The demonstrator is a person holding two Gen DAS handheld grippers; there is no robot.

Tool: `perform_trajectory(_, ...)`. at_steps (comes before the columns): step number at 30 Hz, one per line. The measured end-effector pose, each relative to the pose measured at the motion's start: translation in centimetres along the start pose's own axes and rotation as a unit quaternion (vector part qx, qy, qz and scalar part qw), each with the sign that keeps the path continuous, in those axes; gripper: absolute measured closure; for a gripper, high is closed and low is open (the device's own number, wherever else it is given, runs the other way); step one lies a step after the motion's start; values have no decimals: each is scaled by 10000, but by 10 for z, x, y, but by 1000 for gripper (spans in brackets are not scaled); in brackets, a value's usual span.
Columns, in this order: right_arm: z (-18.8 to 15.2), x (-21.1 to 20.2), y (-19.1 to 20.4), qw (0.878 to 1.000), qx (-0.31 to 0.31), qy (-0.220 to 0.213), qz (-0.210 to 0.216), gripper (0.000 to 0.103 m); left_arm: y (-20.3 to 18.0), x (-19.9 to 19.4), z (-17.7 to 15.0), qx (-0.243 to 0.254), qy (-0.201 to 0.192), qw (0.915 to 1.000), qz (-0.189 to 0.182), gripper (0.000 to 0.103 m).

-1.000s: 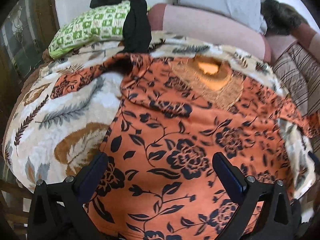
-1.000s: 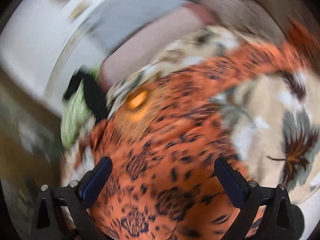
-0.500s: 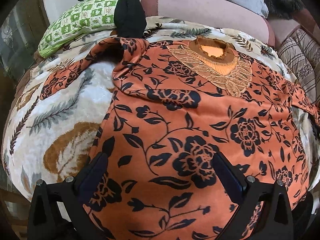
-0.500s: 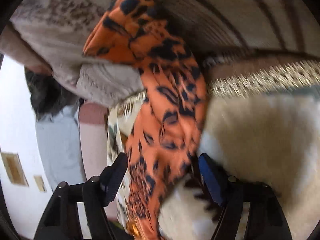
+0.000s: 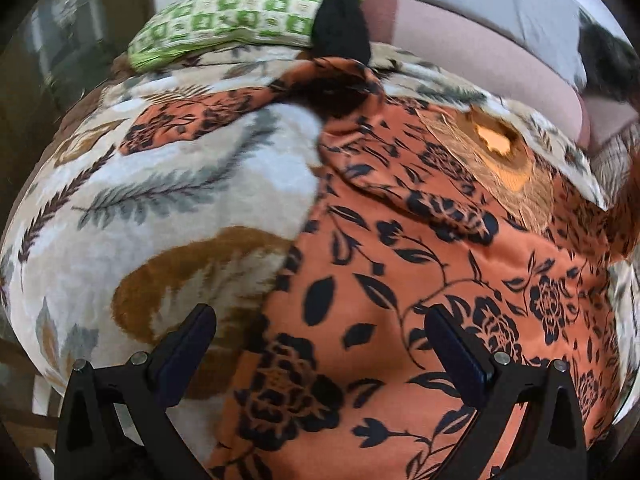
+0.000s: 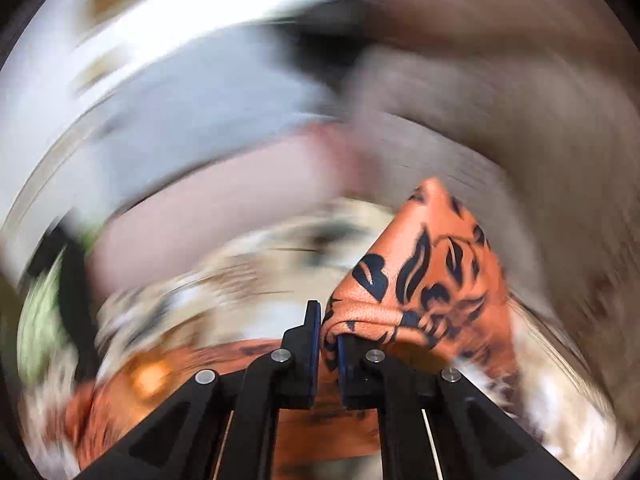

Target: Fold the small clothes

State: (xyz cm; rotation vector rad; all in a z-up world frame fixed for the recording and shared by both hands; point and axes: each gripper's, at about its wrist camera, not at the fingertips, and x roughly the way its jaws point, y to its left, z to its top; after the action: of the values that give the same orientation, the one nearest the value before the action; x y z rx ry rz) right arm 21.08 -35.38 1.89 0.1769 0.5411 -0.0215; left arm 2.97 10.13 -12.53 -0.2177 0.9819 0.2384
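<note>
Right gripper (image 6: 329, 340) is clamped on a fold of the orange floral top (image 6: 424, 280); its jaws have just been closing and the cloth bunches between the pads, peaking up to the right of the fingers. That view is heavily smeared, so the background there is only roughly readable. Left gripper (image 5: 320, 344) stands spread wide and empty, hovering over the garment's left edge: left finger (image 5: 188, 344) above the feather-print blanket (image 5: 168, 200), right finger (image 5: 456, 348) above the orange floral top (image 5: 420, 272). Garment lies spread on the blanket, embroidered neckline (image 5: 496, 144) toward the far side, one sleeve (image 5: 208, 116) trailing left. Green checked pillow (image 5: 228, 20) and a black cloth (image 5: 340, 20) sit beyond it.
</note>
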Motion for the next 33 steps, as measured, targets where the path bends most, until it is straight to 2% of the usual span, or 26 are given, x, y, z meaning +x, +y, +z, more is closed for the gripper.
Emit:
perform_trajectory(1, -10, -1, 48, 9986, -425, -57, 296, 95, 4, -2, 0, -30, -36, 10000, 14, 0)
perform_trajectory(2, -22, -1, 78, 9964, -696, -15, 486, 93, 8, -3, 0, -50, -55, 10000, 34, 0)
perform_trajectory(3, -44, 8, 120, 9903, -1137, 229, 759, 89, 12, -3, 0, -84, -64, 9999, 50, 0)
perform_trajectory(4, -65, 19, 148, 9828, -1433, 552, 1030, 68, 16, -3, 1, -122, -62, 9999, 44, 0)
perform_trajectory(5, -88, 34, 169, 9741, -1612, 905, 1301, 25, 20, -3, 2, -173, -44, 9998, 28, 0)
perform_trajectory(6, -112, 50, 182, 9670, -1655, 1282, 1451, 13, 22, -4, 4, -196, -35, 9998, 8, 0)
perform_trajectory(7, -127, 60, 184, 9652, -1555, 1538, 1434, 12, 24, -5, 5, -211, -53, 9998, -16, 0)
perform_trajectory(9, -138, 63, 163, 9668, -915, 1833, 1528, 12, 23, -7, 12, -203, -152, 9997, -66, 0)
perform_trajectory(12, -121, 54, 108, 9753, -98, 1699, 1410, 12, 5, -2, 32, -106, -191, 9992, -347, 0)
perform_trajectory(15, -110, 51, 68, 9790, 273, 1669, 1140, 11, -29, 8, 64, 72, -241, 9955, -919, 0)
perform_trajectory(16, -100, 58, 63, 9784, 371, 1716, 1094, 11, -39, 13, 75, 135, -259, 9949, -969, 0)
perform_trajectory(18, -94, 67, 45, 9752, 590, 1799, 1150, 11, -56, 31, 98, 215, -249, 9954, -905, 0)
perform_trajectory(20, -93, 72, 34, 9707, 781, 1871, 1287, 11, -65, 50, 122, 41, -194, 9955, -926, 0)
perform_trajectory(23, -103, 83, 19, 9547, 1249, 2072, 1735, 11, -79, 63, 141, -74, -239, 9936, -1099, 0)
perform_trajectory(25, -108, 89, 1, 9360, 1778, 2178, 2116, 11, -94, 75, 148, 226, -318, 9955, -861, 0)
perform_trajectory(27, -108, 102, -20, 9150, 2364, 2197, 2422, 11, -107, 106, 147, 717, -47, 9971, -248, 0)
perform_trajectory(28, -106, 104, -29, 9165, 2503, 2162, 2252, 11, -110, 121, 143, 863, 132, 9962, -54, 0)
perform_trajectory(29, -103, 102, -47, 9208, 2752, 2025, 1882, 11, -111, 139, 136, 1064, 396, 9934, 136, 0)
perform_trajectory(30, -100, 100, -57, 9206, 2880, 1903, 1828, 11, -110, 142, 131, 1144, 361, 9926, 166, 0)
perform_trajectory(31, -96, 96, -66, 9212, 2948, 1791, 1802, 11, -110, 138, 127, 1164, 109, 9930, 139, 0)
perform_trajectory(33, -89, 95, -79, 9325, 2811, 1746, 1444, 11, -110, 138, 124, 1166, 13, 9930, 176, 0)
